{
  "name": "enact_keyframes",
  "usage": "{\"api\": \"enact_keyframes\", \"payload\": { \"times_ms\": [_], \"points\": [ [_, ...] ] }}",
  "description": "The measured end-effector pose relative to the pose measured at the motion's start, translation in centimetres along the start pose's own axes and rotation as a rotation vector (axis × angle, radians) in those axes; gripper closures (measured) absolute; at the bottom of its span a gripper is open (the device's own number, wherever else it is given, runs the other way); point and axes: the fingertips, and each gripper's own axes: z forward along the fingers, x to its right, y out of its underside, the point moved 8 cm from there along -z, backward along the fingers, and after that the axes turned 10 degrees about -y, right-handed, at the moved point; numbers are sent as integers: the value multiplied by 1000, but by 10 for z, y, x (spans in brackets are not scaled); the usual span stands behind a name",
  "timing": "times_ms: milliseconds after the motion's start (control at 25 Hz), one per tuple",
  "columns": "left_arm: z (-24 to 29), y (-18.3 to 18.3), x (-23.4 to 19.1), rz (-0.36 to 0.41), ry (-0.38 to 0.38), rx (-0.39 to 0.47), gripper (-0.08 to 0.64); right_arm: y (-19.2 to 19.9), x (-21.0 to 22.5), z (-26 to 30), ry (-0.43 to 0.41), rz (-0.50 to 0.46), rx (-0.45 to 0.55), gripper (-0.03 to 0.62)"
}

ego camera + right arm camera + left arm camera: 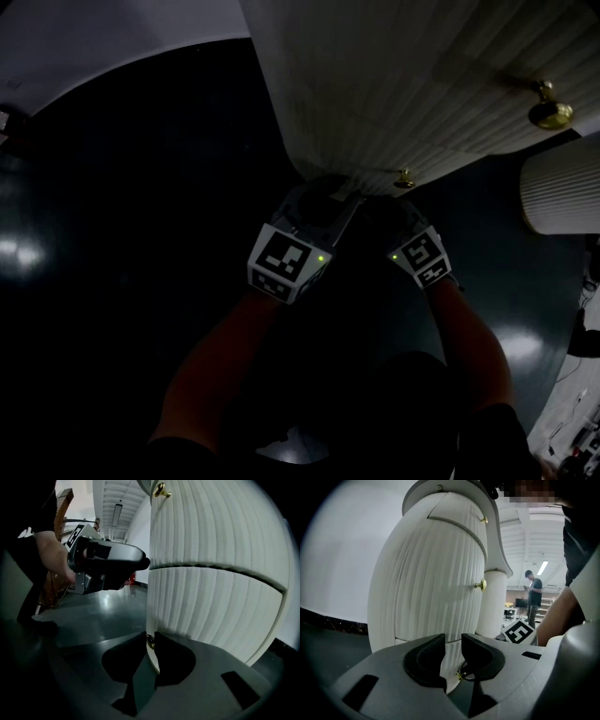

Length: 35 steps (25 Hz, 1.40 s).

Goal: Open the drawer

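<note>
The task is barely begun; the bottom drawer (206, 606) of the white ribbed cabinet (394, 84) looks still shut, its front flush with the one above and the seam between them thin and even; what is done is the reach and, it seems, the grip; the right claw (150, 637) has its jaws drawn nearly together on the small brass knob (150, 641) at the drawer's edge, the pads seeming to press it from both sides; the left claw (453, 644) stands well open with nothing held, only the cabinet's ribbed front showing through its gap and the knob just beside its right jaw; the pull itself is left to do. The head view is very dark; both claws' tips are lost in shadow there, so the contact on the knob cannot be checked from above; the drawer's lower edge and the cabinet's foot are cut off behind the claw bodies; whether the drawer has started to move at all is hard to judge.
</note>
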Motion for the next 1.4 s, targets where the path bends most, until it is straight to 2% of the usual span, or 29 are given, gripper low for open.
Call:
{"api": "enact_keyframes", "payload": {
  "times_ms": [320,480,880,1040,1080,1120,1160,1240,1280,1320,1400],
  "points": [
    [2,0,-3,2,-20,9,463,-1,1,0,-7,-22,-11,552],
    [2,0,-6,14,-36,6,497,-1,2,1,-18,-19,-16,560],
    [2,-1,-4,54,-59,-13,502,0,1,-1,-29,-23,4,564],
    [2,-3,-4,58,-64,-18,506,-2,2,-4,-10,-30,7,565],
    [2,-2,-4,60,-66,-20,508,-2,1,-5,-21,-31,13,566],
    [2,-2,-4,61,-68,-21,511,-3,-6,-5,-66,-47,13,566],
    [2,-2,-4,60,-71,-22,512,-1,-23,-1,-152,-95,-11,580],
    [2,-3,-4,46,-74,-26,511,8,-77,18,-323,-254,-122,580],
    [1,-3,-3,36,-68,-25,511,15,-93,25,-341,-287,-153,580],
    [0,-4,-2,31,-58,-20,511,20,-92,26,-311,-253,-145,578],
    [-4,-5,-2,41,-43,-6,511,18,-57,16,-176,-106,-55,578]
  ]
}}
